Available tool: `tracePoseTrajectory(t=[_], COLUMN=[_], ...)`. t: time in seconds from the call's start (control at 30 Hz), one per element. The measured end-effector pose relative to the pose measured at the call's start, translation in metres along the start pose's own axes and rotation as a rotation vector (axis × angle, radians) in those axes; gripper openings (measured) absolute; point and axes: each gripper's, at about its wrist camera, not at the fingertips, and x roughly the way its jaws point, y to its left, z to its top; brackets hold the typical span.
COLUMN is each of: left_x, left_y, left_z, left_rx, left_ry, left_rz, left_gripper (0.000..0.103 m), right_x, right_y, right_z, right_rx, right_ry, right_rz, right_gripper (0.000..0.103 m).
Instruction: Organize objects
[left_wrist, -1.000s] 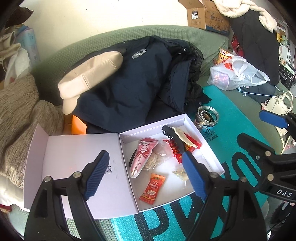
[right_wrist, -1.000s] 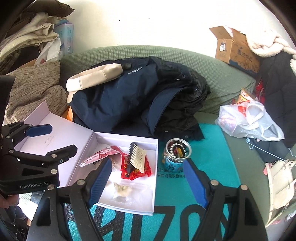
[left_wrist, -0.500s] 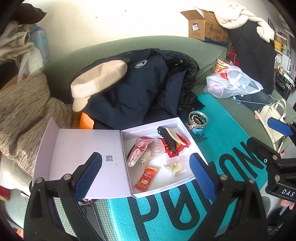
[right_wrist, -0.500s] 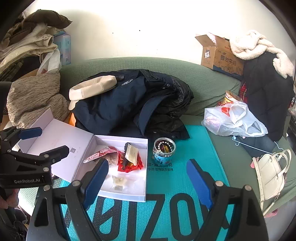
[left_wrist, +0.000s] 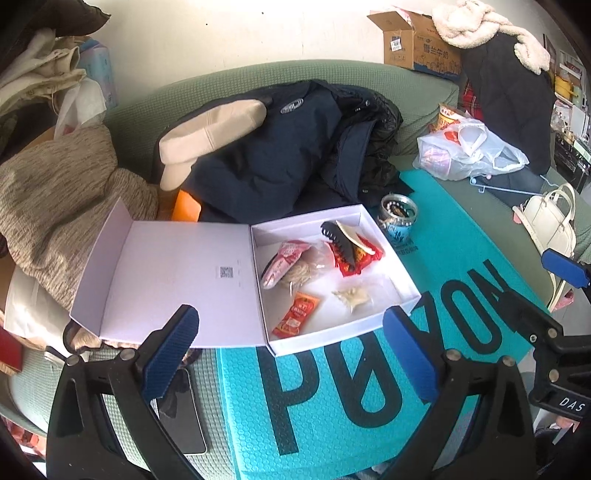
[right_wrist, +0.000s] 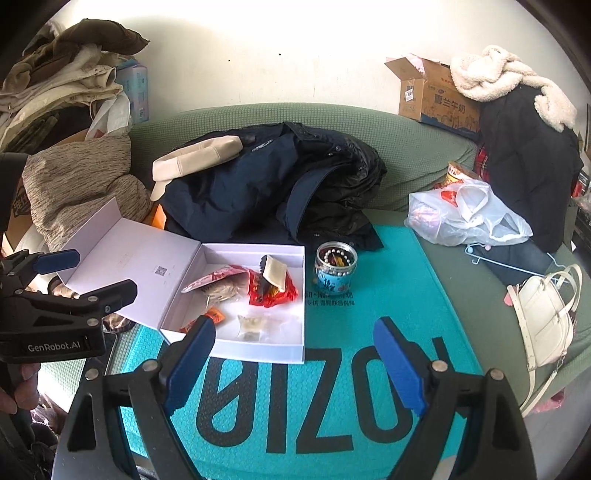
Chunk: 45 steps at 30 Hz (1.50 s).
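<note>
Two grippers, both with jaws apart and holding nothing: my left gripper (left_wrist: 291, 354) hangs over the teal mat (left_wrist: 369, 406) at the near edge of the sofa, and my right gripper (right_wrist: 295, 363) hovers beside it, nearer the mat's middle. Just beyond them the white box (left_wrist: 402, 273) lies open on the mat's left part, lid (left_wrist: 166, 269) folded flat toward the sofa's left edge. Inside: a hair claw clip (left_wrist: 341, 242) on red wrappers, a pink packet (left_wrist: 282, 262), an orange sachet (left_wrist: 297, 314) and a clear pouch (left_wrist: 354, 295). The bead jar (right_wrist: 336, 269) stands just beside the box's far right corner. I judge the jar rigid, light and somewhat slippery, best gripped across its straight wall below the rim. The sachets are limp, so I would pinch an edge. The lid is stiff card, best lifted by its free edge.
</note>
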Motion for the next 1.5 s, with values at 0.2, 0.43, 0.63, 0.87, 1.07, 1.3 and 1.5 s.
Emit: tracePoseTrajectory(t=[0.2,0.43,0.63,0.87,1.07,1.3,1.5], left_x=[0.012,0.017,0.02,0.021,0.023,0.027,0.03], left_y=[-0.004,-0.001,0.004,0.01,0.011,0.013,0.015], left_z=[-0.023,-0.036,-0.039,-0.039,-0.04,-0.04,-0.041], left_rx=[0.004,-0.018,-0.02,-0.024,-0.013,-0.013,-0.007], left_ry=[0.048,0.066,0.075,0.084,0.098,0.113,0.127], left_rz=[-0.016,-0.034,-0.016,-0.024,-0.019,-0.032,-0.036], left_gripper=[0.1,0.1,0.1,0.1,0.1,0.1,0.1], right_x=[0.006,0.009,0.012,0.015,0.016,0.018,0.021], right_y=[0.011,0.023,0.027,0.028,0.028,0.026,0.026], right_z=[-0.02,-0.034,-0.035,-0.034,-0.031,-0.03,-0.03], right_rx=[-0.036,-0.073,-0.077,-0.071,-0.056,-0.058,-0.053], right_ry=[0.029,0.053,0.063,0.073,0.08,0.087,0.095], right_rz=[0.024,0.04,0.044,0.053,0.05,0.045,0.043], right_gripper=[0.088,0.088,0.088,0.088,0.088,0.088,0.088])
